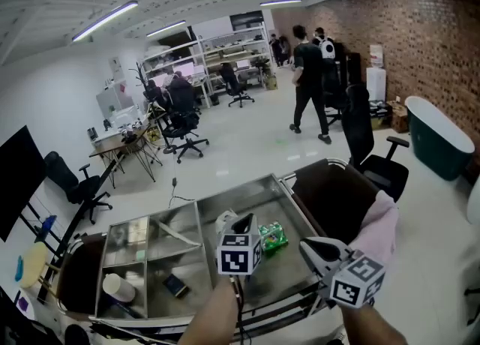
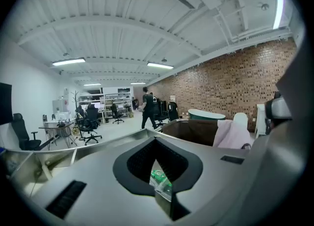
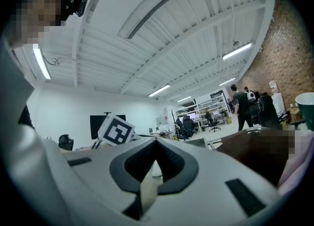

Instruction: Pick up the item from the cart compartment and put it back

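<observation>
Over the cart [image 1: 225,193], left tongs [image 1: 241,220] and right tongs [image 1: 312,247] are pressed together; one green packet [image 1: 273,237] inside.

The left gripper [image 1: 241,222] partly covers the green packet [image 1: 273,237]; between its own jaws only a sliver shows. A dark item [image 1: 176,286] in the cart [image 1: 247,184] is too small to tell. The bottom edge cuts off the forearms [image 1: 214,319].

No legible text; print on green packet [image 1: 273,236] too small to read
</observation>
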